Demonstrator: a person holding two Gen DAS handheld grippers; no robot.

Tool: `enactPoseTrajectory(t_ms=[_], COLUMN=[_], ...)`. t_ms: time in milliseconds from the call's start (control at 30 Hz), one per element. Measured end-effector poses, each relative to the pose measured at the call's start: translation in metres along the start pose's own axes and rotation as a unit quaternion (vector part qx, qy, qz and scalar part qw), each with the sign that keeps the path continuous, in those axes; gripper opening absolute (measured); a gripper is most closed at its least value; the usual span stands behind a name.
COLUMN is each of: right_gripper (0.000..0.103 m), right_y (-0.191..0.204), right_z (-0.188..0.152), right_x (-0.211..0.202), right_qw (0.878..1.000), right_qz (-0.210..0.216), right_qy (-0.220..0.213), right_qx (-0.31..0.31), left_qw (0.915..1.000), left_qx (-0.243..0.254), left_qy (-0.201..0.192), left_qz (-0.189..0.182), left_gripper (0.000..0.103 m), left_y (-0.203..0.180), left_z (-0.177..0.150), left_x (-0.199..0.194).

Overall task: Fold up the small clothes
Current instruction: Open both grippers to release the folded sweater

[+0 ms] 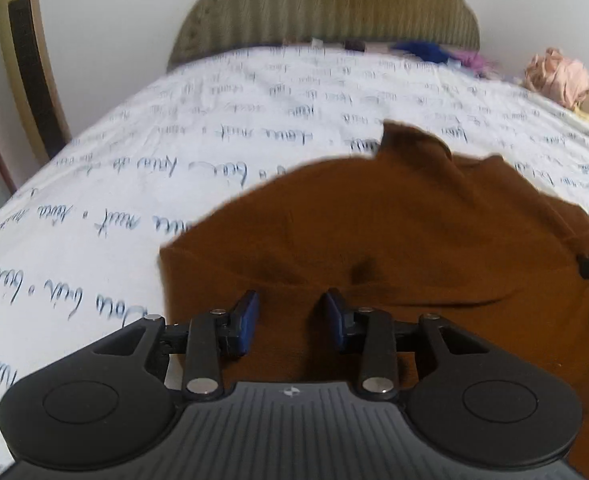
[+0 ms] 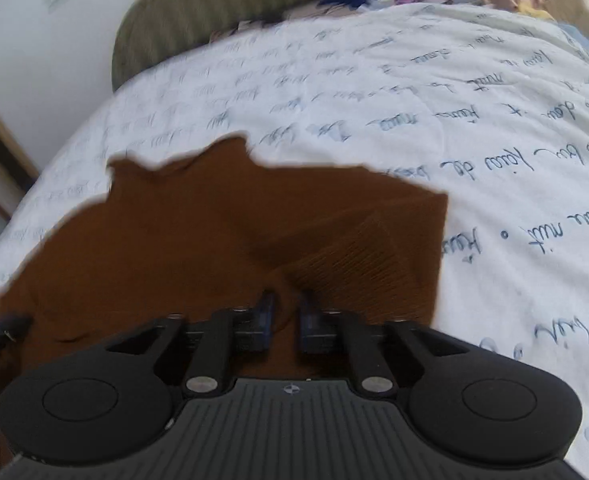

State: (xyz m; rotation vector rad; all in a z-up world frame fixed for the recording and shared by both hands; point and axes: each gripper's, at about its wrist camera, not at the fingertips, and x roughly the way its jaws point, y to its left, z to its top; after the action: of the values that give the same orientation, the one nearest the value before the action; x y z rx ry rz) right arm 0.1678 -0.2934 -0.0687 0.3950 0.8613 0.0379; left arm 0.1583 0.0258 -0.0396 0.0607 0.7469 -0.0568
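Note:
A brown knit garment (image 1: pixel 374 220) lies spread on the white bed sheet with blue handwriting print (image 1: pixel 134 160). My left gripper (image 1: pixel 290 312) hovers over the garment's near left part. Its blue pads stand apart, and only flat cloth shows below them. In the right wrist view the same garment (image 2: pixel 198 232) fills the lower left, with its ribbed hem (image 2: pixel 358 272) turned up near the right edge. My right gripper (image 2: pixel 286 312) is shut, and a fold of the brown cloth is pinched in the narrow slit between its pads. Both views are blurred.
An olive padded headboard (image 1: pixel 326 4) stands at the far end of the bed. Blue (image 1: pixel 422 50), pink and peach clothes (image 1: pixel 554 76) lie bunched at the far right. A tall beige appliance (image 1: pixel 22 60) stands left of the bed. Bare sheet (image 2: pixel 494 160) stretches right of the garment.

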Motion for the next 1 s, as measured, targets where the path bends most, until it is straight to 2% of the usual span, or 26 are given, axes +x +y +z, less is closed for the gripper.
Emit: enactPoseTrajectory(t_ms=[33, 133, 167, 200, 233, 267, 367, 467, 533, 600, 633, 700, 767, 833, 900, 1000], right_gripper=[0.003, 0.003, 0.004, 0.009, 0.018, 0.022, 0.024, 0.027, 0.027, 0.025, 0.018, 0.016, 0.029, 0.049, 0.052, 0.052], right_y=[-0.013, -0.029, -0.027, -0.024, -0.022, -0.016, 0.008, 0.044, 0.062, 0.066, 0.061, 0.048, 0.04, 0.032, 0.015, -0.016], right_z=[0.004, 0.008, 0.006, 0.003, 0.0, -0.003, -0.007, -0.012, -0.02, -0.029, -0.033, -0.034, -0.034, -0.043, -0.055, -0.082], right_x=[0.001, -0.005, -0.008, -0.01, -0.011, -0.017, -0.031, -0.028, -0.019, -0.011, -0.009, -0.014, -0.036, -0.068, -0.105, -0.16], right_qw=[0.999, 0.997, 0.997, 0.997, 0.997, 0.997, 0.995, 0.993, 0.994, 0.996, 0.997, 0.998, 0.997, 0.996, 0.995, 0.995], right_qz=[0.021, 0.03, 0.033, 0.04, 0.049, 0.054, 0.09, 0.112, 0.092, 0.045, 0.027, 0.043, 0.07, 0.083, 0.099, 0.094], right_qy=[0.009, -0.001, -0.005, -0.003, -0.001, -0.008, -0.025, 0.001, 0.029, 0.041, 0.036, 0.032, 0.025, 0.002, -0.017, -0.029], right_qx=[0.035, 0.064, 0.066, 0.064, 0.059, 0.055, 0.02, -0.03, -0.051, -0.065, -0.062, -0.037, -0.018, -0.022, -0.024, -0.028], left_qw=[1.0, 0.9995, 0.999, 0.9987, 0.9984, 0.9983, 0.9974, 0.9954, 0.9949, 0.9968, 0.998, 0.9991, 0.9989, 0.9983, 0.997, 0.9946], left_qx=[0.003, -0.021, -0.028, -0.031, -0.031, -0.029, -0.006, 0.051, 0.07, 0.063, 0.051, 0.032, 0.029, 0.033, 0.042, 0.057], left_qy=[-0.002, -0.006, -0.007, -0.009, -0.013, -0.02, -0.06, -0.077, -0.064, -0.034, -0.023, -0.023, -0.037, -0.049, -0.064, -0.079], left_qz=[0.004, 0.021, 0.033, 0.04, 0.045, 0.046, 0.039, 0.023, 0.034, 0.036, 0.029, 0.017, 0.006, 0.0, -0.013, -0.034], left_gripper=[0.04, 0.043, 0.043, 0.043, 0.042, 0.042, 0.043, 0.05, 0.05, 0.051, 0.051, 0.051, 0.051, 0.051, 0.051, 0.053], left_y=[0.001, 0.008, 0.009, 0.01, 0.008, 0.006, -0.014, -0.044, -0.057, -0.058, -0.054, -0.046, -0.042, -0.036, -0.028, -0.01], left_z=[0.0, 0.002, 0.003, 0.004, 0.004, 0.003, -0.002, -0.008, -0.008, -0.01, -0.011, -0.012, -0.014, -0.022, -0.036, -0.068], left_x=[0.001, 0.003, 0.001, -0.002, -0.008, -0.017, -0.043, -0.047, -0.033, -0.016, -0.009, -0.012, -0.029, -0.051, -0.076, -0.117])
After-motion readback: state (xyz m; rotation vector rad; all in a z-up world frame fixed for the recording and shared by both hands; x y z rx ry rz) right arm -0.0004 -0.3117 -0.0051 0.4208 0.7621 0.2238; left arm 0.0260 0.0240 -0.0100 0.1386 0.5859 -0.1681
